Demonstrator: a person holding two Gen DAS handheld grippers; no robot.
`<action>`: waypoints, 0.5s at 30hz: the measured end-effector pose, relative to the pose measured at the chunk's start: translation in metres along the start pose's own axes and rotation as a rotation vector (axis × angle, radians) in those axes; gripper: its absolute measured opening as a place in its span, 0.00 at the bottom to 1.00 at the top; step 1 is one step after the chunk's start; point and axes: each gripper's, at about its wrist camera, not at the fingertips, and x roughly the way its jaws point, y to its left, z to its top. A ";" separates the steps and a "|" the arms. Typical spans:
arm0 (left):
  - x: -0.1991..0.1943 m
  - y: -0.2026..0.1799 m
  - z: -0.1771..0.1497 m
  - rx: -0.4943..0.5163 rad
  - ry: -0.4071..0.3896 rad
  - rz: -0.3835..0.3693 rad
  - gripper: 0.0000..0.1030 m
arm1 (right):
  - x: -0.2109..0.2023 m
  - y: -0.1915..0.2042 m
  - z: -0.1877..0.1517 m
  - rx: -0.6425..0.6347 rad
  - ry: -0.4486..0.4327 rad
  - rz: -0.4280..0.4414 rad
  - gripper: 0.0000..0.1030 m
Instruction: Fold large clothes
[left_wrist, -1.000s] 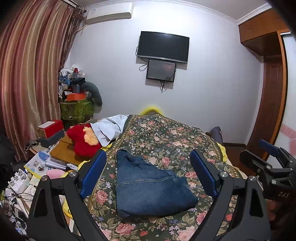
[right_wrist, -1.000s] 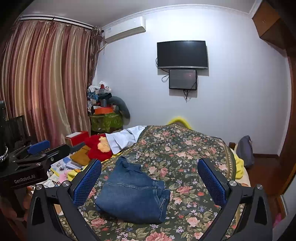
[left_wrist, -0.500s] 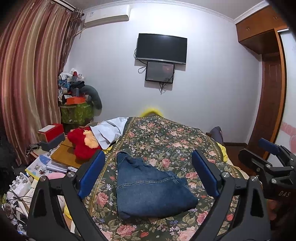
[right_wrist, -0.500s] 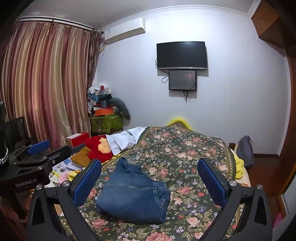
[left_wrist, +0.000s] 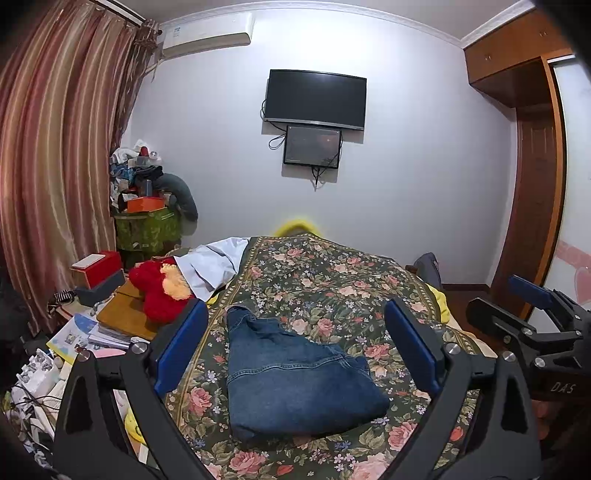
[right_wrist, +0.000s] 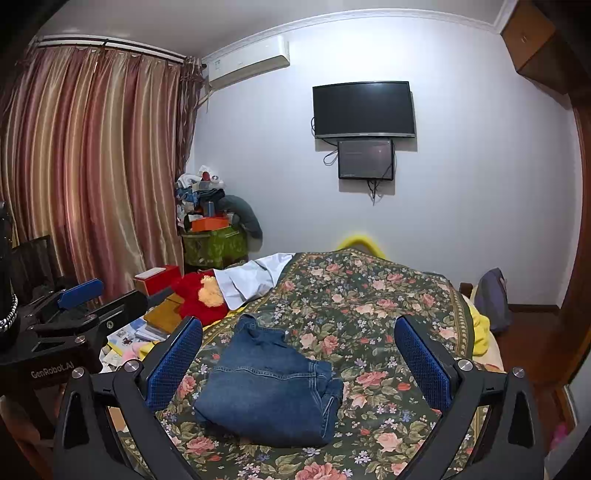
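Folded blue jeans (left_wrist: 291, 380) lie in a compact stack on the floral bedspread (left_wrist: 332, 280), near its front left. They also show in the right wrist view (right_wrist: 269, 387). My left gripper (left_wrist: 295, 345) is open and empty, raised above and in front of the jeans, apart from them. My right gripper (right_wrist: 299, 363) is open and empty, also held back from the jeans. The right gripper shows at the right edge of the left wrist view (left_wrist: 532, 332). The left gripper shows at the left of the right wrist view (right_wrist: 70, 314).
A red plush toy (left_wrist: 159, 291) and a white cloth (left_wrist: 210, 266) lie at the bed's left edge. Books, boxes and clutter (left_wrist: 92, 321) crowd the left side. A yellow sheet (right_wrist: 480, 328) hangs off the right edge. A dark bag (right_wrist: 493, 299) stands by the wall.
Both grippers have pulled back and risen slightly, so the view tilts up a little. The jeans have not moved.
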 end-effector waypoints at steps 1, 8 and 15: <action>0.000 0.000 0.000 0.003 0.000 -0.002 0.94 | 0.000 0.001 0.000 0.000 -0.001 0.000 1.00; 0.003 0.000 0.000 0.007 0.016 -0.022 0.94 | 0.000 0.002 0.000 0.002 -0.002 -0.002 1.00; 0.005 0.000 0.001 0.009 0.033 -0.040 0.94 | 0.000 0.003 0.001 0.003 -0.002 -0.004 1.00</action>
